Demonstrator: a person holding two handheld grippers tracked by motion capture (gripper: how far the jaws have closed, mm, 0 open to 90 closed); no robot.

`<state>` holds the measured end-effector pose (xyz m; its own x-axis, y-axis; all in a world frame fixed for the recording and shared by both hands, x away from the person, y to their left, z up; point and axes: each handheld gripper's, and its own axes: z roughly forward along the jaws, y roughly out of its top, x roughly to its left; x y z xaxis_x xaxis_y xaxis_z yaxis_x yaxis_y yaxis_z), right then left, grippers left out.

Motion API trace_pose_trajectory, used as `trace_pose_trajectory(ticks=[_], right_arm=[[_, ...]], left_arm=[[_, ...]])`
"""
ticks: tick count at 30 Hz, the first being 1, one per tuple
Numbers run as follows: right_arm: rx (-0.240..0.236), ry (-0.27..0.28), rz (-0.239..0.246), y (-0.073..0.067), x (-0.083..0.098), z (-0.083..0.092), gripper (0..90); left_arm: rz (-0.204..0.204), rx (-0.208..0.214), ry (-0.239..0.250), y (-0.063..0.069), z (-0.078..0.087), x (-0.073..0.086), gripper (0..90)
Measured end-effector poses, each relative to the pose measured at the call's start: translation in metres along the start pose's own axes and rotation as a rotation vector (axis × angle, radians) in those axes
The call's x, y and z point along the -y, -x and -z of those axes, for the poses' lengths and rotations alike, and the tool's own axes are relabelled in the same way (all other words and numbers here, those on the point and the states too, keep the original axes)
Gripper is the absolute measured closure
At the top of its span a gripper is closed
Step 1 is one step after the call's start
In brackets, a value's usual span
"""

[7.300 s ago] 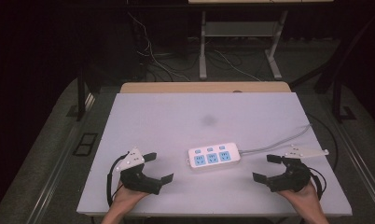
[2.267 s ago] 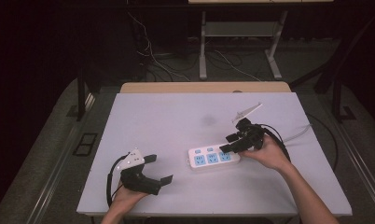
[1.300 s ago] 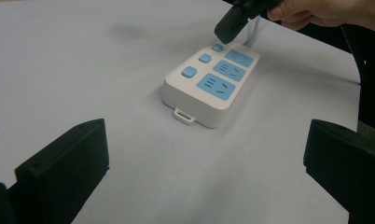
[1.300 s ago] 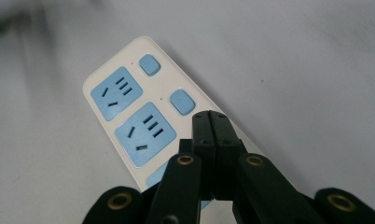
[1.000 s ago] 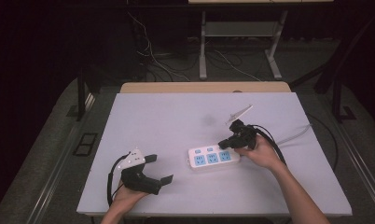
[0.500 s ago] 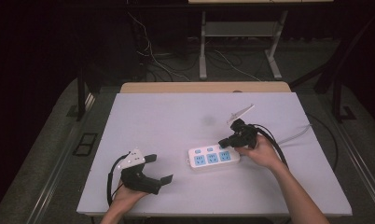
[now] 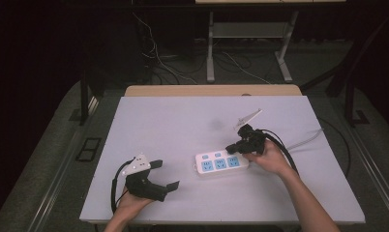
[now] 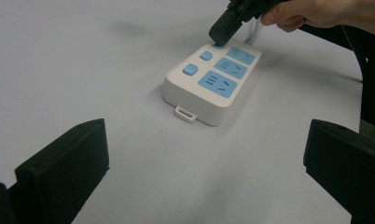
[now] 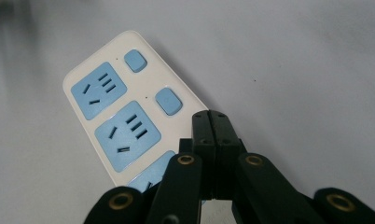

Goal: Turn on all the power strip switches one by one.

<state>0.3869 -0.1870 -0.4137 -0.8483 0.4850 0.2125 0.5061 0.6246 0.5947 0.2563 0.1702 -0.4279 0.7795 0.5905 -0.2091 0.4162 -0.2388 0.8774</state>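
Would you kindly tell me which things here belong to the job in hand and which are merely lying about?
In the job:
- white plastic power strip with blue sockets and buttons
- right claw, shut, tip on the strip's end button

Lying about:
- left claw, open, resting apart from the strip
- white table
- cables on the floor
- wooden bench behind

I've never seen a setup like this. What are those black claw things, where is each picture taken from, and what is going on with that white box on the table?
A person sits at a white table holding a hand-operated two-jaw gripper in each hand. One picture comes from a camera overhead; the other two from cameras riding on each gripper. The white box is a power strip with blue sockets and buttons. The right gripper has its jaws shut together, nothing between them, with its tip down on the strip's far button, as if pressing it. The left gripper rests open near the table's front edge, holding nothing.
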Motion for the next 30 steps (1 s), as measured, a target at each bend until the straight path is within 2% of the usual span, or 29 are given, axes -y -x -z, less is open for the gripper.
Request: trace_pose_trajectory(ticks=[4, 8, 17, 30], right_arm=[[0.008, -0.006, 0.017, -0.0012, -0.0004, -0.0006, 90.0], [0.003, -0.006, 0.014, -0.0007, 0.0001, -0.0011, 90.0], [0.028, 0.002, 0.036, -0.0050, 0.0021, -0.0025, 90.0], [-0.016, 0.036, -0.016, 0.0018, 0.0067, -0.0017, 90.0]], left_arm=[[-0.003, 0.000, -0.002, 0.0006, 0.0000, 0.0001, 0.0], [-0.002, 0.000, -0.004, 0.0005, 0.0000, 0.0003, 0.0], [-0.001, 0.000, -0.004, 0.0009, -0.0009, 0.0002, 0.0], [0.003, -0.001, -0.007, -0.0005, -0.0007, 0.0007, 0.0]])
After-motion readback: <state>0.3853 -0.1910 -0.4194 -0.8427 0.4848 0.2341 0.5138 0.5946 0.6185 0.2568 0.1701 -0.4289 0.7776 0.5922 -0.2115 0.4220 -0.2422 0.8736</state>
